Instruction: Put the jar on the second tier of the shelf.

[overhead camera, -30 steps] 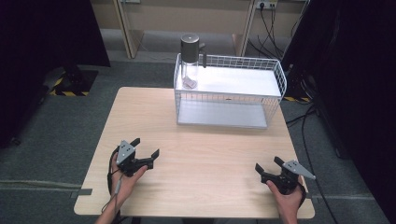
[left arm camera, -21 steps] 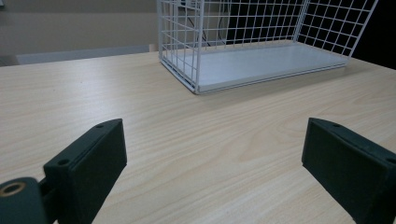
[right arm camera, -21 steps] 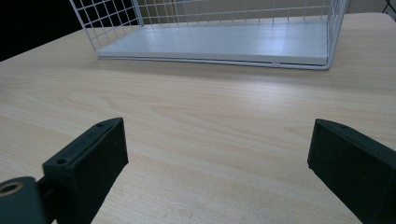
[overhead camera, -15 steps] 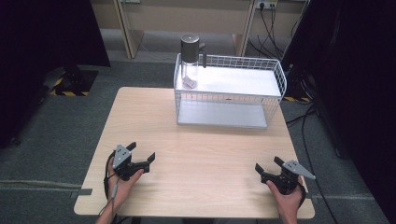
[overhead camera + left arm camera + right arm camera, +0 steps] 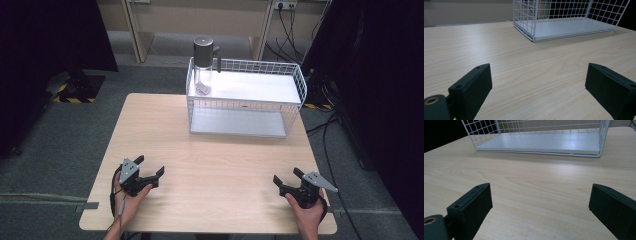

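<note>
two handheld grippers low over a light wood table, both near its front edge, well apart from each other. left gripper sits at the front left, held in the person's left hand, grey three-cornered plate on top, cable trailing back along the forearm. its jaws are spread wide, nothing between them; in the left gripper view just bare tabletop shows between the two black pads. right gripper is at the front right in the right hand, same grey plate, jaws released and wide too, only wood grain between them in the right gripper view.

nearest thing ahead of both is a white wire basket at the far middle-right part of the table, well apart from both grippers. it is rectangular, with mesh walls and a flat white floor. the lower front side looks open in the gripper views, white floor edge sitting right on the table. a clear bottle with a dark cap stands upright at the basket's far left corner; cannot tell for sure whether inside or just behind the mesh. a small pale thing at its base, too small to tell.

grey floor around the table, cables at the right.
</note>
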`<state>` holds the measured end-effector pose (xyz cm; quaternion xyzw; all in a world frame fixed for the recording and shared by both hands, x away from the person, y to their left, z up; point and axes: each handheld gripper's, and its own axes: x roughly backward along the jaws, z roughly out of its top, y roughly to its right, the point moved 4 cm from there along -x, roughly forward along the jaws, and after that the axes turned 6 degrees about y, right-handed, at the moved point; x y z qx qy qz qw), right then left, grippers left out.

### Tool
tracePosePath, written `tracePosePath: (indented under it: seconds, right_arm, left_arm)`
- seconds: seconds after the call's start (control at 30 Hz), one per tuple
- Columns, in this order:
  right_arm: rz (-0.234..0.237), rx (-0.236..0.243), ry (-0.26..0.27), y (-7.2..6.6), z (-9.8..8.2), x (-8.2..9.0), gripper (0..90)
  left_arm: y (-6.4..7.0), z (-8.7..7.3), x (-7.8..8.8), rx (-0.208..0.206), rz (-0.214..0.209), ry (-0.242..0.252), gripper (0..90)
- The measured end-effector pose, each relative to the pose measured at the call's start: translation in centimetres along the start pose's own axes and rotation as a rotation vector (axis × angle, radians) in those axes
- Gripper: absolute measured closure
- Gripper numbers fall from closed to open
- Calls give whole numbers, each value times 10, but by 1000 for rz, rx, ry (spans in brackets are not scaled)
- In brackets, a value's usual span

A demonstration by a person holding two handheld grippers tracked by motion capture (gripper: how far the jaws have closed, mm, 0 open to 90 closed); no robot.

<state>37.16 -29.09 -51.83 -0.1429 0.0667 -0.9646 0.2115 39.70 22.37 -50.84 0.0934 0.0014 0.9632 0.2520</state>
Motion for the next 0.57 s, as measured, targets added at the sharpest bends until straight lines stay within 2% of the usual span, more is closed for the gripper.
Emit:
tracePosePath:
  seconds: [0.57]
  right_arm:
    - [0, 0, 1, 0, 0, 0, 51]
  left_arm:
    - [0, 0, 1, 7, -7, 8, 80]
